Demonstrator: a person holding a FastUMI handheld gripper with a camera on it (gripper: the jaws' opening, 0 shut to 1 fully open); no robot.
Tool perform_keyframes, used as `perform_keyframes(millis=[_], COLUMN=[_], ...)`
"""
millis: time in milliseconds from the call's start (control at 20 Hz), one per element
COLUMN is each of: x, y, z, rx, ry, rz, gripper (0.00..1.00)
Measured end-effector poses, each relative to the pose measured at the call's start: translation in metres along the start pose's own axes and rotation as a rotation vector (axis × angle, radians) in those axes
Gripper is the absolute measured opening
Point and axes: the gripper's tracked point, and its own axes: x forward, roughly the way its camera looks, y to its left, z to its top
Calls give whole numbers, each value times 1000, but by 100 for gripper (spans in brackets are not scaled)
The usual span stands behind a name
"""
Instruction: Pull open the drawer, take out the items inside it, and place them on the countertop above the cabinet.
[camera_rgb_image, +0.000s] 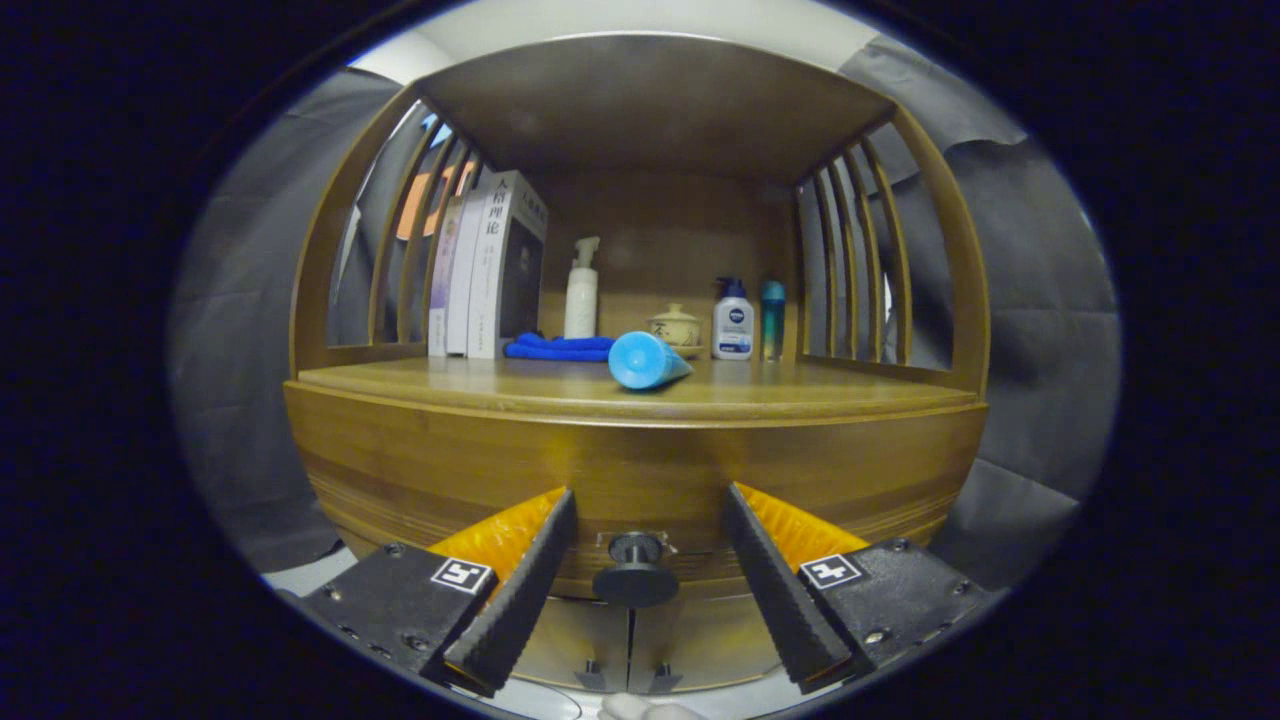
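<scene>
Hand-held gripper (640, 580): my fingers spread, straddling the round dark drawer knob (635, 572) — lined up for a pull.
Wooden drawer front (640, 470): closed.
Tabletop (800, 395): light-blue plastic tube (645, 360) lying at twelve o'clock.

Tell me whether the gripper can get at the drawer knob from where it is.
Probably yes: the gripper is open, the drawer knob sits between its fingers, apparently a little beyond them, with nothing in between.

Dim, warm light; glare sheens the countertop (800, 395) toward 12 o'clock. Shelf recess (660, 230) shadowed. Fisheye bows cabinet edges at 3 and 9; focus fairly sharp.
</scene>
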Motion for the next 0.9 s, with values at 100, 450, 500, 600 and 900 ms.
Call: perform_keyframes(millis=[100,450,500,600,900], x=[-16,-88,-97,-123,-169], y=[-2,-11,-12,-18,-35], z=[8,40,43,49,70], rx=[17,25,24,8,117], ry=[-14,-55,-61,-68,-105], rz=[-6,-12,-1,-3,5], gripper=[98,97,97,97,98])
